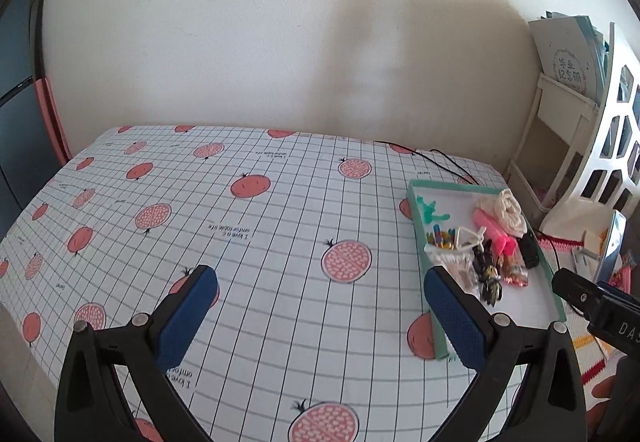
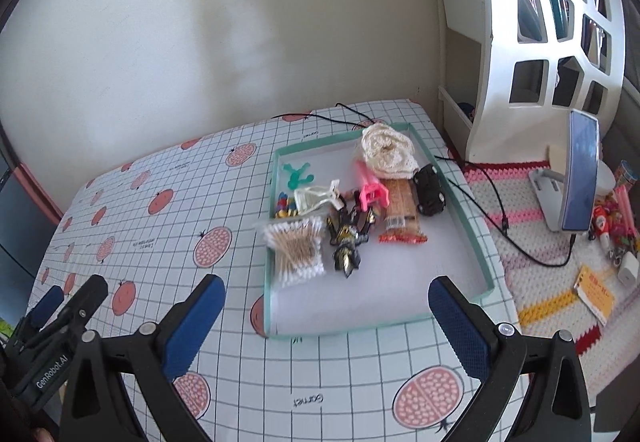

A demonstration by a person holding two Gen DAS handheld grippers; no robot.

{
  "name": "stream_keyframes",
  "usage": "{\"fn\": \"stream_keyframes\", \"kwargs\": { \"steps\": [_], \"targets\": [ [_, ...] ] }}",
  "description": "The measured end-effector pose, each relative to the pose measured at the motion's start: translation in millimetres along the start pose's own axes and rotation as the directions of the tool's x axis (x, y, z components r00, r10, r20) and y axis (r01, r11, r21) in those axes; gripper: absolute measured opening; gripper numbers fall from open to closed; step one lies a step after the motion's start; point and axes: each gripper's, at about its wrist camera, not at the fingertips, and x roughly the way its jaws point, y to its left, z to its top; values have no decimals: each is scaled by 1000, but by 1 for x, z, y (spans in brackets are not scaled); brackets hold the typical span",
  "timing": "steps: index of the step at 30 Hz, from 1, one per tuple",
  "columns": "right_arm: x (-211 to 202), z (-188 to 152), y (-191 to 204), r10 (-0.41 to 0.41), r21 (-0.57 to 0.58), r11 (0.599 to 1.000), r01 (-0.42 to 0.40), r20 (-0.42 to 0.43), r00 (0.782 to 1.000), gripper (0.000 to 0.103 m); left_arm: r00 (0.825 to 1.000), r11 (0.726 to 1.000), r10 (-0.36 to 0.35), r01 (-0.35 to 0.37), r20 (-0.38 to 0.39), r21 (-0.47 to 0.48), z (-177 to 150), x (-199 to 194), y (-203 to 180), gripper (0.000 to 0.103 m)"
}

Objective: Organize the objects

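A shallow green-rimmed tray sits on the pomegranate-print tablecloth and holds a cream knitted item, a black toy car, a snack bar, a pink clip, a dark toy figure, a cotton swab pack, a white clip and a teal toy. My right gripper is open and empty, just in front of the tray. My left gripper is open and empty over the cloth, left of the tray.
A white bookshelf stands at the far right. A phone on a stand, a black cable and small items lie on a crocheted mat. The wall is behind the table.
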Motion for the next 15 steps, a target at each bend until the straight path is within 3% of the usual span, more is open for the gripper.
{"fn": "stream_keyframes", "kwargs": {
  "steps": [15],
  "targets": [
    [47, -83, 1, -37, -38, 999, 34, -102, 994, 103, 993, 999, 42, -41, -109, 9, -74, 17, 28, 103]
  ]
}}
